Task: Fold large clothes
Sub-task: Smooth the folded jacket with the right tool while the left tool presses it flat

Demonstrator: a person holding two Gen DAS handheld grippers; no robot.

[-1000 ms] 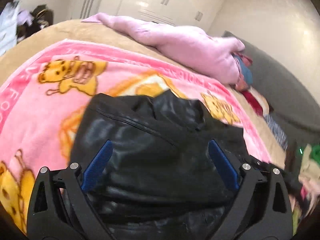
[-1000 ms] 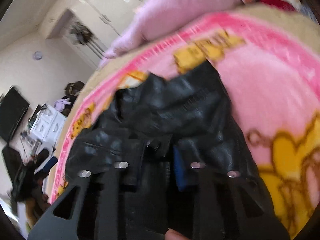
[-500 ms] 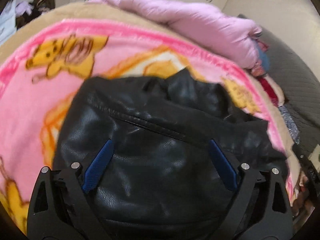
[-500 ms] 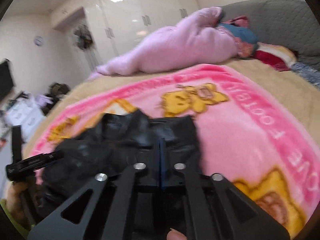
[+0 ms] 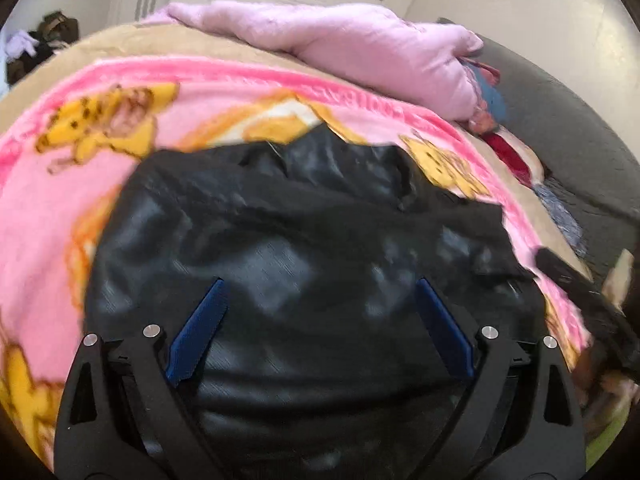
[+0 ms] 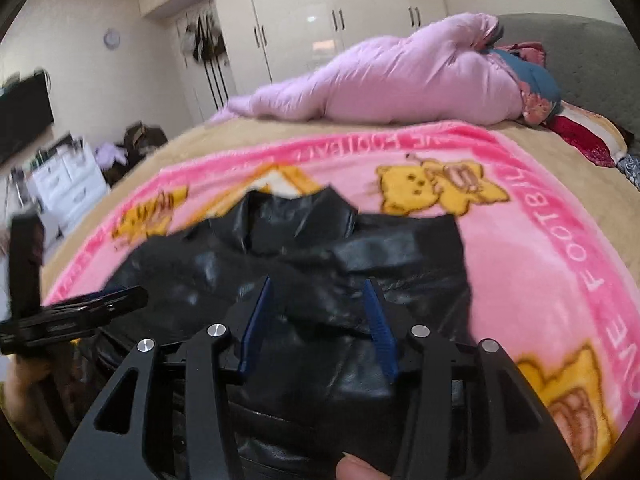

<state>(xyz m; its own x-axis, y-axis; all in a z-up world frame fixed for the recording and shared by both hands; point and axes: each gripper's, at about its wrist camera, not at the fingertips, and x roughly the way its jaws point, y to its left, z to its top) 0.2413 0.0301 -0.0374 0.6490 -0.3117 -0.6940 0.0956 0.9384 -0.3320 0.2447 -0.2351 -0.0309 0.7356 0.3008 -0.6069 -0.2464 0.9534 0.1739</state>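
Since the earlier frames the right claw (image 6: 318,328) has let go of the black leather jacket (image 6: 304,280): its blue pads, which were pressed together on a fold of the leather, now stand partly apart and are opening, with nothing pinched between them, though the jacket lies directly under and beyond them. The view from that claw has also levelled out from its earlier tilt. The left claw (image 5: 320,332) has sunk closer to the jacket (image 5: 288,264), which now fills more of its view; its jaws stand wide apart, as before, hovering over the glossy back panel without gripping it. The jacket lies on a pink blanket with yellow cartoon animals (image 6: 520,240), spread over a tan bed cover (image 5: 132,44). Its collar end points toward the far side of the bed, and a folded flap crosses the body in the right wrist view. Beyond the blanket a lilac padded garment (image 6: 400,80) lies heaped across the bed, touching a bundle of blue and red cloth at the grey headboard (image 6: 580,48). In the right wrist view the left claw (image 6: 80,312) shows at the left edge, side-on and blurred, beside the jacket's near left edge. A fingertip (image 6: 356,468) of the person shows at the bottom of that view. White wardrobe doors (image 6: 320,12) stand behind the bed.
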